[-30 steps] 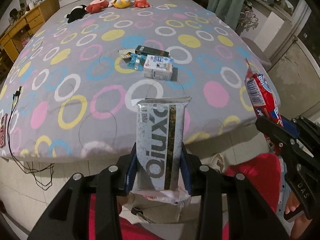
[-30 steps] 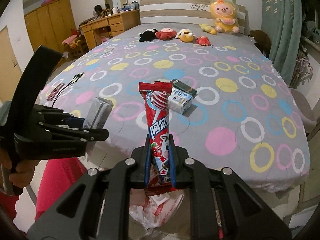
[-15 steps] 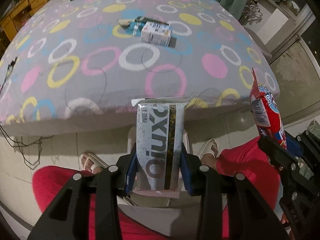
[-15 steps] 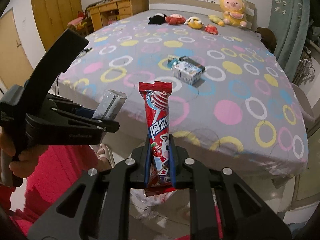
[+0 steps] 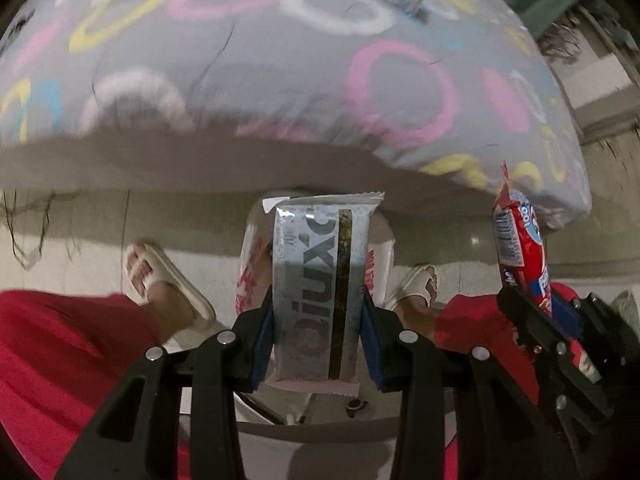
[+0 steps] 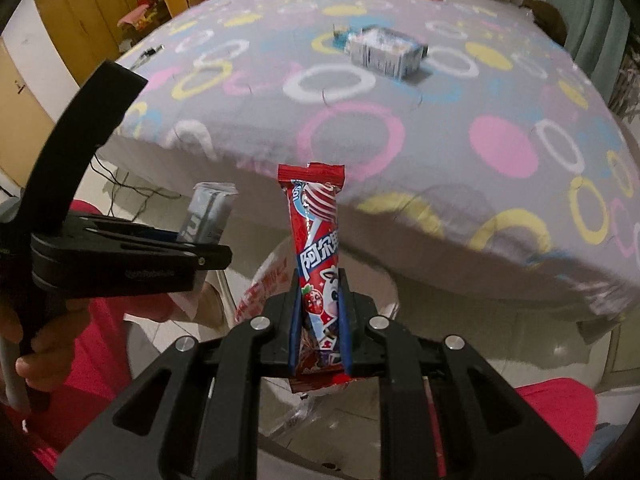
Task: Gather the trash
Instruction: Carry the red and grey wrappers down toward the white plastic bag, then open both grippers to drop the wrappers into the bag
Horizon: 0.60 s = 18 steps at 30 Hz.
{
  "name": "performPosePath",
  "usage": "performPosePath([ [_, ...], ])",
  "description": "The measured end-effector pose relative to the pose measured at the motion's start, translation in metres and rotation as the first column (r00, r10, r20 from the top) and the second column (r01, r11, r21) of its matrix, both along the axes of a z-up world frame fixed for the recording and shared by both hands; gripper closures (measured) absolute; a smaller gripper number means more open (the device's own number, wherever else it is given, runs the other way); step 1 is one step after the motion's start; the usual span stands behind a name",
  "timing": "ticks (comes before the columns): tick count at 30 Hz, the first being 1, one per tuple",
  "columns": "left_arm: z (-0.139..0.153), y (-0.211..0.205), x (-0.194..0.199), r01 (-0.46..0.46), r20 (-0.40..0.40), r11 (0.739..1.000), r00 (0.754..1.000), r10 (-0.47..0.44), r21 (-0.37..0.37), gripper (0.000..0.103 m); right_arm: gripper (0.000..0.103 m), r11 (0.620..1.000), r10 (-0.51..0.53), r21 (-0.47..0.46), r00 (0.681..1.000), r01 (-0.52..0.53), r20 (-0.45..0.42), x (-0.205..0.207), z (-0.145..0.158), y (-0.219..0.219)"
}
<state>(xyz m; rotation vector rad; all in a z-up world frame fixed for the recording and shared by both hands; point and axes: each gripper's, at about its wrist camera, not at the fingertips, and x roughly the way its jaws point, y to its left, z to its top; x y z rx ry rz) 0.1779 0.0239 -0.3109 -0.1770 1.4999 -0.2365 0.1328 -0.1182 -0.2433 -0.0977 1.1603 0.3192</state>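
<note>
My left hand-held gripper [image 5: 318, 336] is clamped across the width of a silver wrapper [image 5: 318, 280], its blue pads pressing both long edges. My right hand-held gripper [image 6: 320, 332] is closed almost fully on the lower part of a red candy wrapper [image 6: 318, 248], which stands upright above the jaws. Both point steeply downward over a white plastic bag [image 6: 260, 288] on the floor between my feet.

Risks from this position:

- The bag mouth looks soft and partly collapsed (its rim is mostly hidden behind the wrappers). A release off to one side would likely drop the wrapper onto the floor tiles.
- Both tools converge on one opening. They are near each other in the right wrist view, so a collision could knock a wrapper loose.
- The red wrapper is held only at its bottom. It is light and may cling to a pad on release.

Appearance: the silver wrapper is flat, with large dark lettering and a dark stripe. The red one is narrow, crimped at the top, and printed with white characters and a strawberry. More trash, a small printed carton [image 6: 384, 54], remains on the bed [image 6: 500, 148].
</note>
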Motion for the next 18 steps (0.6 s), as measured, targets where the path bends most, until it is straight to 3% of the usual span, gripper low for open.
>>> performPosePath([
  [8,-0.057,0.004,0.005,-0.078,-0.133,0.997,0.988,0.076,-0.010,0.065,0.087,0.999,-0.002,-0.046,0.993,-0.003,-0.116,0.016,-0.061,-0.003],
  [18,-0.123,0.001,0.014,-0.150,-0.291,0.989,0.947,0.139,-0.013,0.065,0.087,0.998,-0.054,-0.037,0.966,0.046,-0.254,0.033,-0.120,-0.009],
])
